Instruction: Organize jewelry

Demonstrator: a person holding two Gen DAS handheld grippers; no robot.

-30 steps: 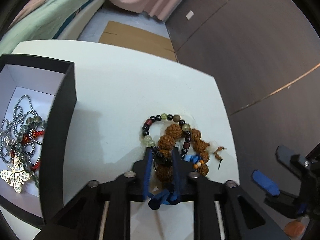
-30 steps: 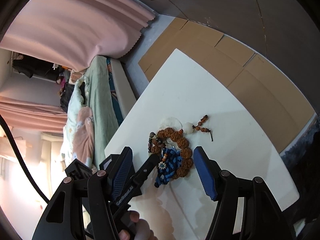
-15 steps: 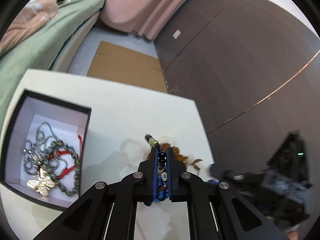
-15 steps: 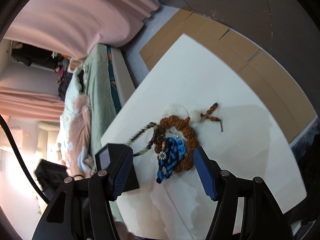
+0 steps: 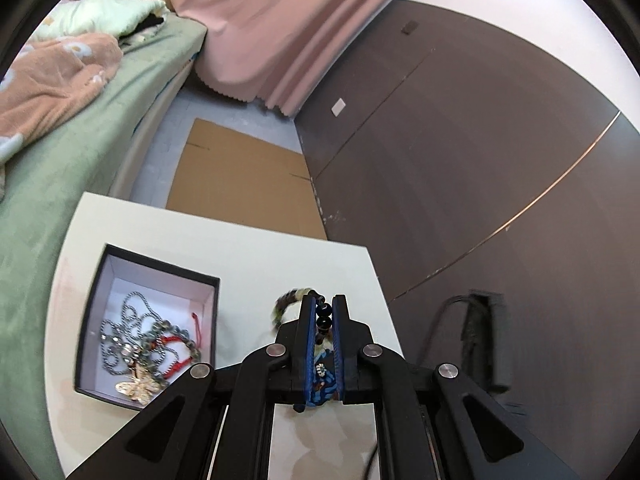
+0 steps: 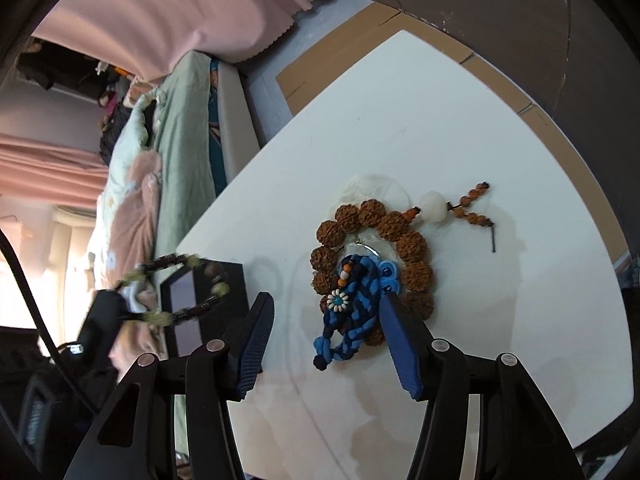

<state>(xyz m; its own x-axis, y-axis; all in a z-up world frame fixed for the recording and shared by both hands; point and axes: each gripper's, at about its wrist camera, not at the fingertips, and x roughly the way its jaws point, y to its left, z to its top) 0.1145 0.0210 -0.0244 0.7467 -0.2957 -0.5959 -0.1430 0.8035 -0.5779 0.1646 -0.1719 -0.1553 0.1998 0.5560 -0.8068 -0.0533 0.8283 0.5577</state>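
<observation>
Your left gripper point(image 5: 324, 312) is clamped on the dark-and-green beaded bracelet point(image 5: 289, 300), which hangs in the air above the white table point(image 5: 248, 256); from the right wrist camera the same bracelet point(image 6: 180, 292) shows as a blurred loop dangling near the black jewelry box point(image 6: 208, 292). That box point(image 5: 98, 280) sits to the left of your left gripper, open-topped, and already holds a silver chain point(image 5: 128, 316), a red cord bracelet point(image 5: 176, 344) and a gold butterfly pendant point(image 5: 138, 386), all tangled together.

Your right gripper point(image 6: 326, 308) stands with its fingers spread wide and nothing between them, low over the table. Just ahead of it lie the brown rudraksha bead bracelet point(image 6: 400, 232) and, on top of it, the blue braided bracelet point(image 6: 356, 304), touching the right finger's tip.

Bare tabletop separates the box from that pile. The table's far edge gives onto flattened cardboard point(image 5: 240, 184) on the floor. A bed with green sheet point(image 5: 80, 140) runs along the left, pink curtains point(image 5: 272, 32) hang behind, and a dark panelled wall point(image 5: 460, 160) closes the right.
</observation>
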